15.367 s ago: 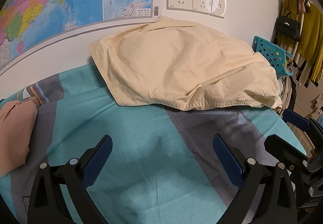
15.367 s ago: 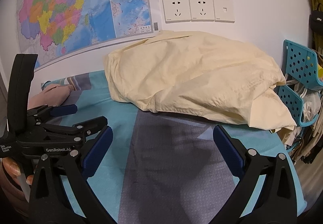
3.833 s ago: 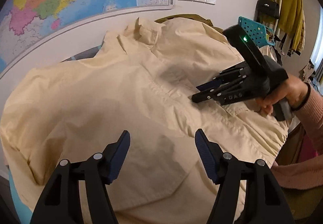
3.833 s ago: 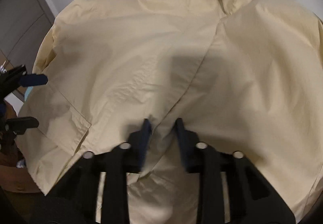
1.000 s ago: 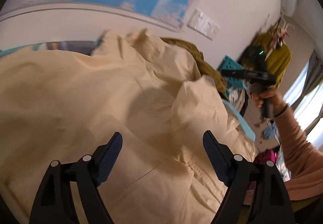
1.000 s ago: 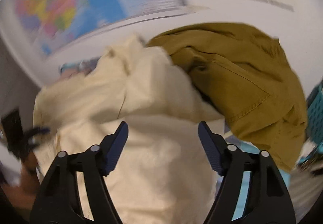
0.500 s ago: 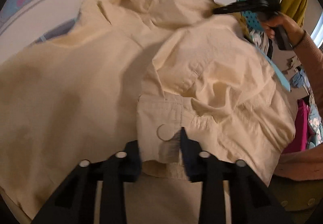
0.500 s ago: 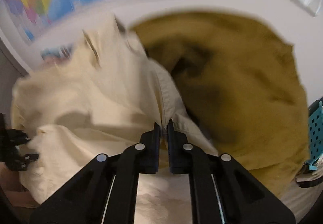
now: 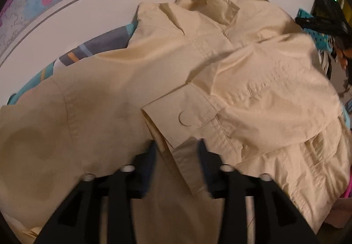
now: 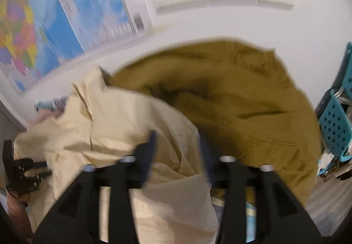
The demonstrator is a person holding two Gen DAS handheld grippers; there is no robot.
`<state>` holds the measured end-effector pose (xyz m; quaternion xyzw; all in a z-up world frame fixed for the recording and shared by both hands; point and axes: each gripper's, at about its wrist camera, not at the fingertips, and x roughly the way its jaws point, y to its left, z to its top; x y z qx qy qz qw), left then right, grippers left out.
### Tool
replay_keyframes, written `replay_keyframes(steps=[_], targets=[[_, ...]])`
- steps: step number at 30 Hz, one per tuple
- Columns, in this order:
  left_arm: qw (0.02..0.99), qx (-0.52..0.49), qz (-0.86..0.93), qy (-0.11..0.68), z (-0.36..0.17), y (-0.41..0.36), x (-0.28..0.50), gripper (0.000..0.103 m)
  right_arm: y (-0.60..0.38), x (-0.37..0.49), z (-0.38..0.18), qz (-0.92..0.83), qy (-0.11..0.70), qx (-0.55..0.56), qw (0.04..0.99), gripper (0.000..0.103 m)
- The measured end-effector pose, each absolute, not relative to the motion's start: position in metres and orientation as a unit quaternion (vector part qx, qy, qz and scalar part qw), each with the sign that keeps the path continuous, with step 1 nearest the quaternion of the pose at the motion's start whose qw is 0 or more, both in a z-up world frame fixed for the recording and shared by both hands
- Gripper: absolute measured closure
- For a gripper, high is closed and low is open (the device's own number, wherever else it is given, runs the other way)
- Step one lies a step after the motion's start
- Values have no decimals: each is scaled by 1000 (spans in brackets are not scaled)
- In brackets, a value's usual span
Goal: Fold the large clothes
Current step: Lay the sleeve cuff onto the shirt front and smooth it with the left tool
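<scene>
Two garments: we saw a cream jacket (image 9: pixel 154 81) spread over the striped bedsheet (image 9: pixel 96 46) and an olive garment (image 10: pixel 231 94) bunched at the far side by the wall.
Cream jacket: collar lay far, one sleeve folded across the chest, its cuff (image 9: pixel 176 116) with a round snap near us.
Left gripper (image 9: pixel 177 151): our fingers stood parted around the cuff edge, gripping nothing.
Right gripper (image 10: pixel 177 142): fingers released, straddling a cream fold.
Teal basket (image 10: pixel 336 125): at the right; we could not make out its contents.
</scene>
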<state>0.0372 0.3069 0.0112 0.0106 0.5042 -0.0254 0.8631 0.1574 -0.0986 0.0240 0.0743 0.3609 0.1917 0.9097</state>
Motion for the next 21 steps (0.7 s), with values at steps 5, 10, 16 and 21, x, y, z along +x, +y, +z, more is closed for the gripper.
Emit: replay_keyframes(steps=[5,10,16,21], targets=[[878,0,-16,479,25,321,32,47,-58,100,54,321,303,36,897,45],[902,-5,11,432,57,321,7,37,53,62,30,452,328,-59,828,48],[924,12,77,373,97,340,-56,23,147,67,-20,502,377,-96,772,49],[915,1,153,372,102,372,-105,20,170,87,-57,471,424,-84,769,48]])
